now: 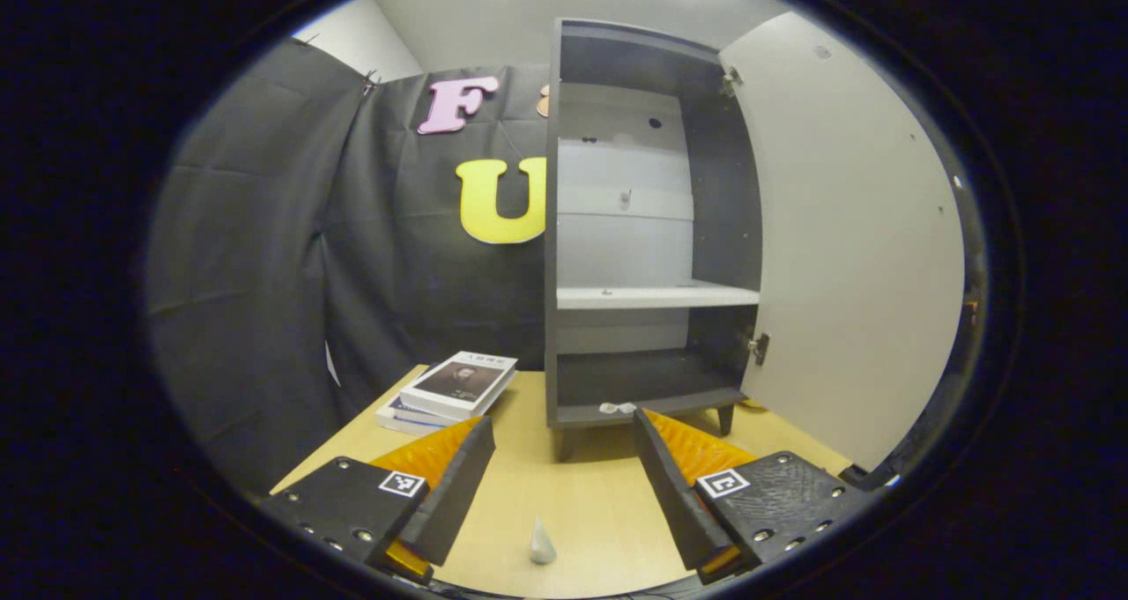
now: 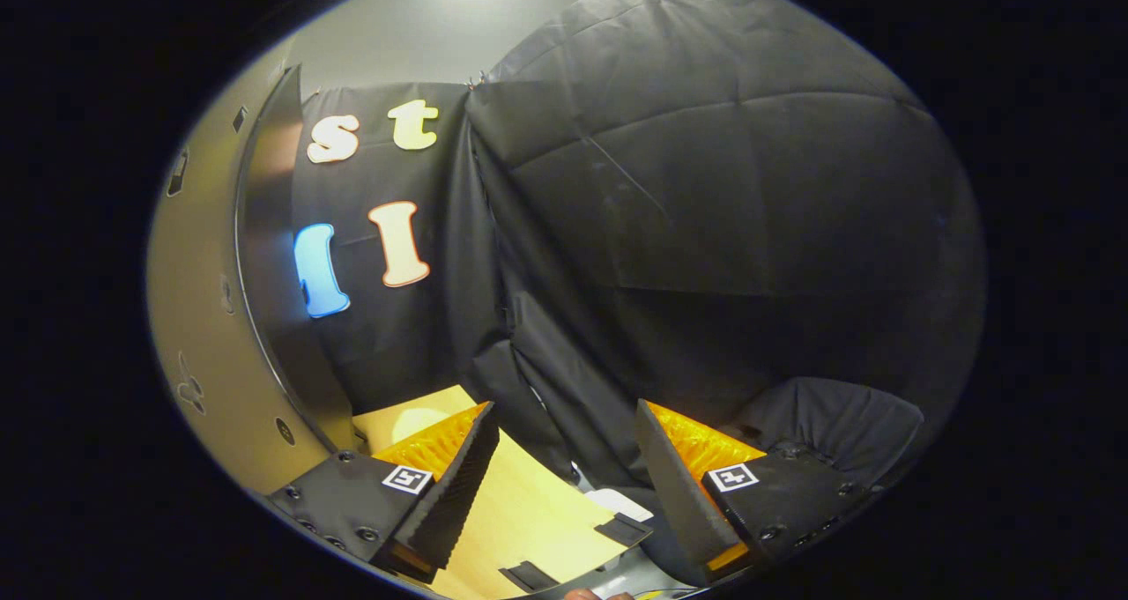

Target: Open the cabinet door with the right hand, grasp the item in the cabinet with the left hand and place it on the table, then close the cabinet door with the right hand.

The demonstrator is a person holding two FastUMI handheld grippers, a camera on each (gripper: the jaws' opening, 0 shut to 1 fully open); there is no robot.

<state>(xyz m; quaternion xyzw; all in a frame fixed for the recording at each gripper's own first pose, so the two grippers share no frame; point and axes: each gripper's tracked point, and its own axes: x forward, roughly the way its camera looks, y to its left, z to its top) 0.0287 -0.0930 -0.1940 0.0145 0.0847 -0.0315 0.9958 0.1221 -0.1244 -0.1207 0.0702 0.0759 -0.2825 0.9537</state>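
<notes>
on the pale wooden surface (image 1: 582, 494) stood the grey cabinet (image 1: 643, 230), its door (image 1: 846, 248) swung fully open to the right. in the left gripper view the left tongs (image 1: 564, 481) were spread wide and held nothing, aimed at the cabinet's open front. the upper shelf (image 1: 656, 296) looked bare. the only small thing near the inside was a white object (image 1: 617, 407) lying at the front lip of the bottom compartment, and i judged that to be the item, though it was too small to name. another little white cone-like piece (image 1: 541, 543) lay on the surface between the fingers, close to the camera. two stacked books (image 1: 449, 390) sat just left of the cabinet.

in the right gripper view the right tongs (image 2: 564, 481) were also wide and empty, with the door's edge (image 2: 264, 274) at the left.

opening looked done; the fetch was in hand. next, the left tongs would need to go forward and low to the bottom lip and close on that small white object.
</notes>
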